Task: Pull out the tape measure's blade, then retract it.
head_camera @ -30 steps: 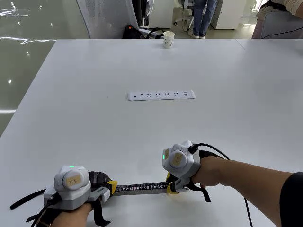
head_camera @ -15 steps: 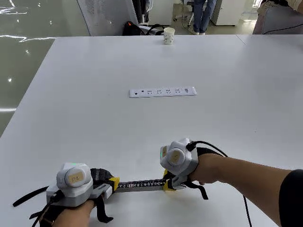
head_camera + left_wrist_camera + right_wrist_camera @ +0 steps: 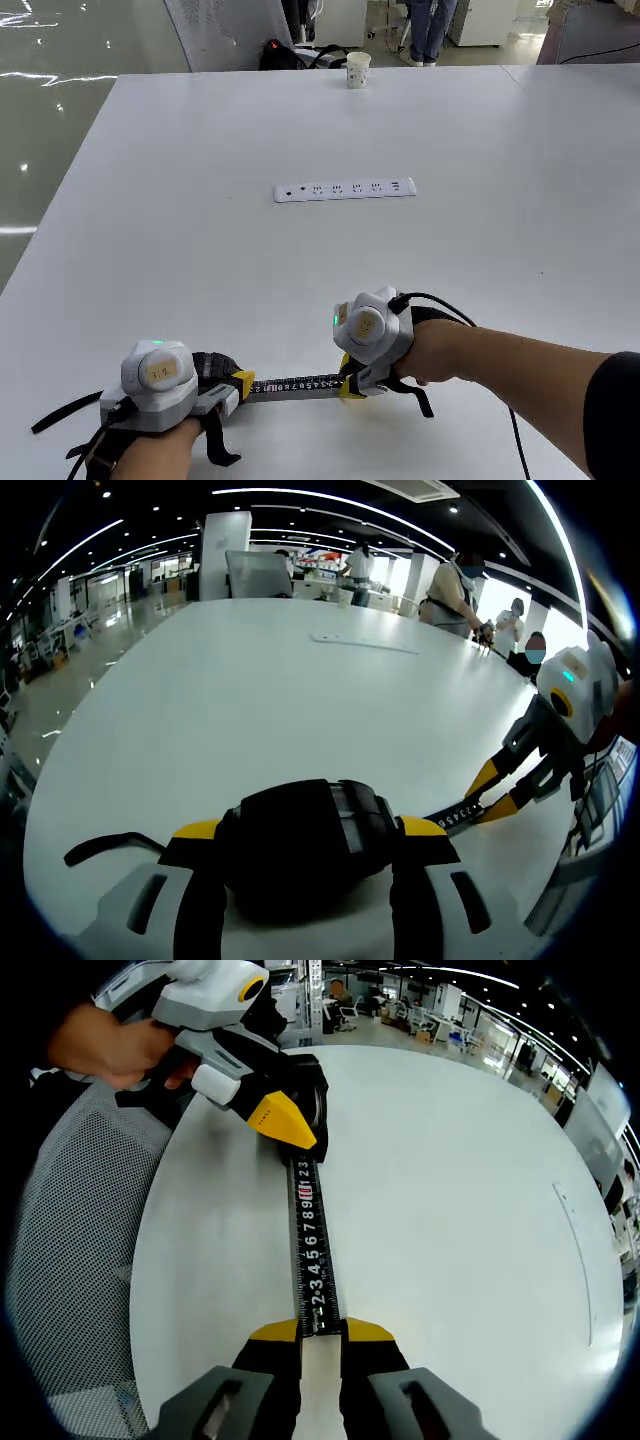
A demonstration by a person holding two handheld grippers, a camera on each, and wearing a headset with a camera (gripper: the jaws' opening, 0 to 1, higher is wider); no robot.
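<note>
Black tape measure case (image 3: 300,850); black blade (image 3: 311,1250), white numerals, some red. Yellow-tipped grey fingers (image 3: 272,1332). Plain white desk (image 3: 300,120); white power strip (image 3: 345,189), dark sockets.

Tape measure (image 3: 300,865): compact black case, clamped between the yellow-tipped jaws of the left gripper (image 3: 310,830) near the front edge of the white table (image 3: 300,270). Its blade (image 3: 310,1250) is partly drawn out, a narrow black strip with white numerals and one red mark partway along. It runs straight and level from the case mouth to the right gripper (image 3: 320,1332), whose two jaws are closed on the blade's free end. The printed face is turned upward. The exposed length lies low along the tabletop; whether it touches the surface cannot be told. In the head view the blade spans the short gap between the two grippers.
</note>
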